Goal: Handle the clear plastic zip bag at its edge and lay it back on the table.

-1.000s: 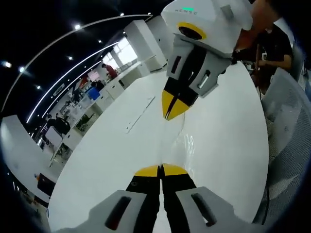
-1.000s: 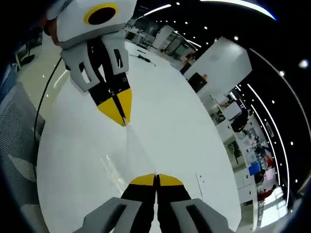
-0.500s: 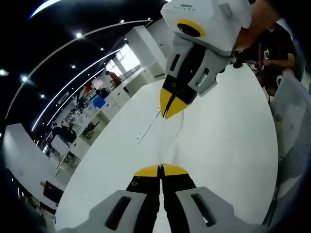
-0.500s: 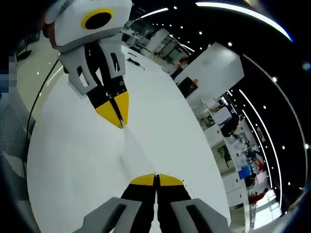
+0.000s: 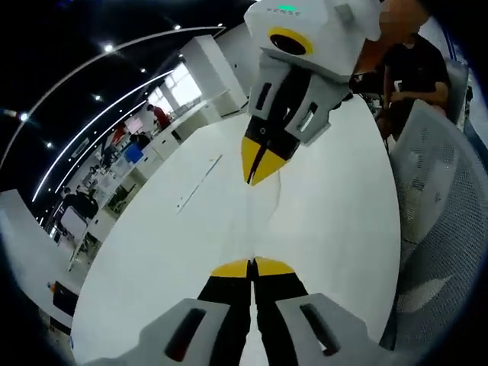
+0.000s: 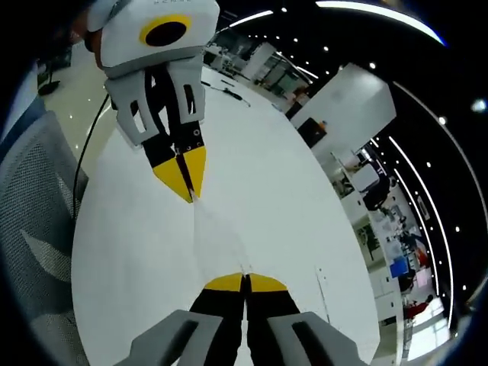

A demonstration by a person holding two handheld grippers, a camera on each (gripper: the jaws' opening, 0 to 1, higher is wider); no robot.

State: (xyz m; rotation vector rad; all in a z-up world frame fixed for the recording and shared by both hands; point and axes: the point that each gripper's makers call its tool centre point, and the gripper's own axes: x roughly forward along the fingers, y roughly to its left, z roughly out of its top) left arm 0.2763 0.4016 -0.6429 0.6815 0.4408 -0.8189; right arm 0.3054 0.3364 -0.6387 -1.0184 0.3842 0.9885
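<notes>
Clear plastic is hard to pick out against the white table (image 5: 152, 252), but the bag (image 5: 268, 221) shows as a faint stretched strip running between the two pairs of yellow tips. In the left gripper view, far left, a bright office hall with desks and people recedes under ceiling lights. Mid-frame, the left gripper (image 5: 252, 267) rises from the bottom, its jaws pressed together on the near edge of the bag. Above it the right gripper (image 5: 255, 174) comes down from the top, its jaws also pinched on the bag's far edge. To the right stands a grey mesh chair (image 5: 438, 229), and a seated person in black (image 5: 415, 65) is behind it.

In the right gripper view, a mesh chair sits at left; then the left gripper (image 6: 187, 187) points down from above, clamped on the bag (image 6: 217, 236), which runs down to the right gripper (image 6: 245, 282), likewise clamped. The bag hangs taut, lifted over the table (image 6: 290, 198).
</notes>
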